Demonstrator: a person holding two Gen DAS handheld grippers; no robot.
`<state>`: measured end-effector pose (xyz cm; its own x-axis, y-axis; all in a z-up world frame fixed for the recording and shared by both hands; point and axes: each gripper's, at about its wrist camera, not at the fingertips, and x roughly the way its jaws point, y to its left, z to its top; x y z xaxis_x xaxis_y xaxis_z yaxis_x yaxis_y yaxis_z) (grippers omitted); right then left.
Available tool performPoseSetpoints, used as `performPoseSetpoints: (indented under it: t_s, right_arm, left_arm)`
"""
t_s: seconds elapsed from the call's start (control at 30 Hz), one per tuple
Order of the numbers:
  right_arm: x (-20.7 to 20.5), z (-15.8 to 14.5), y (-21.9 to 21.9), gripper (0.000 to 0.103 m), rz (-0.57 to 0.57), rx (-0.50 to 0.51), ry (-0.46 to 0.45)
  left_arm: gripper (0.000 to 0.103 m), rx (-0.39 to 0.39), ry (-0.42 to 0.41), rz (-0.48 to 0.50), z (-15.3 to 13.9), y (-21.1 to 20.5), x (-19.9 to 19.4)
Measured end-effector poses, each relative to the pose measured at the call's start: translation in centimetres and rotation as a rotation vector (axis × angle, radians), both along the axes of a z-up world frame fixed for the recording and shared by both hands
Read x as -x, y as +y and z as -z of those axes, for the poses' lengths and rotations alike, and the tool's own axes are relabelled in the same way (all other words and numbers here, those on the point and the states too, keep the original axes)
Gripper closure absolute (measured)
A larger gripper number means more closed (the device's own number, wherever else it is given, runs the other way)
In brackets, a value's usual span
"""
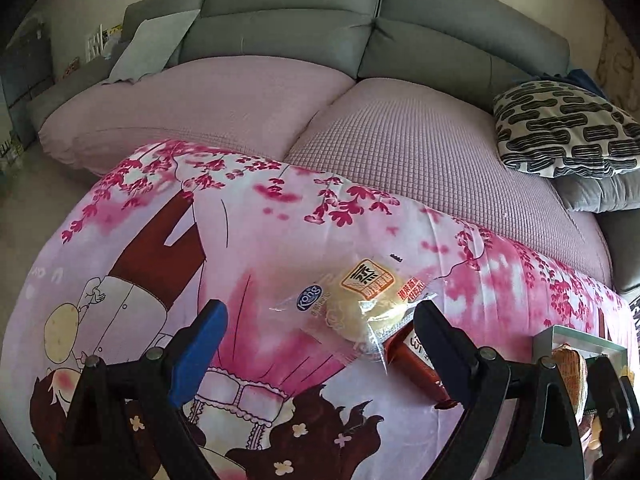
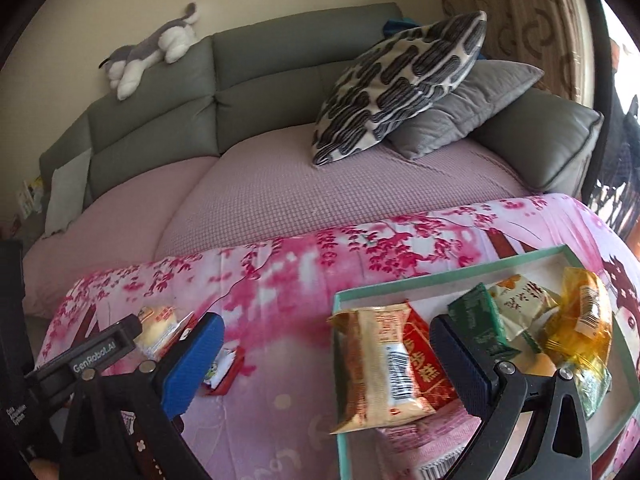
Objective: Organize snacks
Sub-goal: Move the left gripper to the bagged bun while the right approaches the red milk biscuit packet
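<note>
Snack packets (image 2: 380, 364) piled in teal tray (image 2: 338, 360) on blanket.

Pink blossom-print cloth (image 2: 280, 264); teal-rimmed tray (image 2: 452, 270); grey sofa (image 2: 280, 52).

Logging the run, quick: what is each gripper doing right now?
Left gripper: open, holding nothing.
Right gripper: open, holding nothing.
</note>
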<state>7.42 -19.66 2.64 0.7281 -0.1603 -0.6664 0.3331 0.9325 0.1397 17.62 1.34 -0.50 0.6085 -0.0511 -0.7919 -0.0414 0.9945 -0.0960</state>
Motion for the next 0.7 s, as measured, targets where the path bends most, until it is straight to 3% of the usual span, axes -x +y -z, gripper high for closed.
performPoseSetpoints:
  t_s: [0.13, 0.3, 0.5, 0.7]
  right_arm:
    - [-1.4, 1.5, 1.9, 0.0, -0.094, 0.003, 0.018]
    - [-2.7, 3.2, 3.4, 0.0, -0.156, 0.006, 0.033]
    - [-4.0, 5.3, 4.1, 0.0, -0.201, -0.008, 0.084]
    - [-4.7, 6.0, 5.7, 0.0, -0.261, 0.081, 0.11]
  left_arm:
    - [0.009, 0.024, 0.007, -0.008, 0.3, 0.6, -0.2]
    - [0.009, 0.093, 0.036, 0.004, 1.3, 1.3, -0.7]
    - [0.009, 0.119, 0.054, 0.027, 2.1, 1.1, -1.3]
    - [0.009, 0.11, 0.094, 0.065, 3.1, 0.2, -2.1]
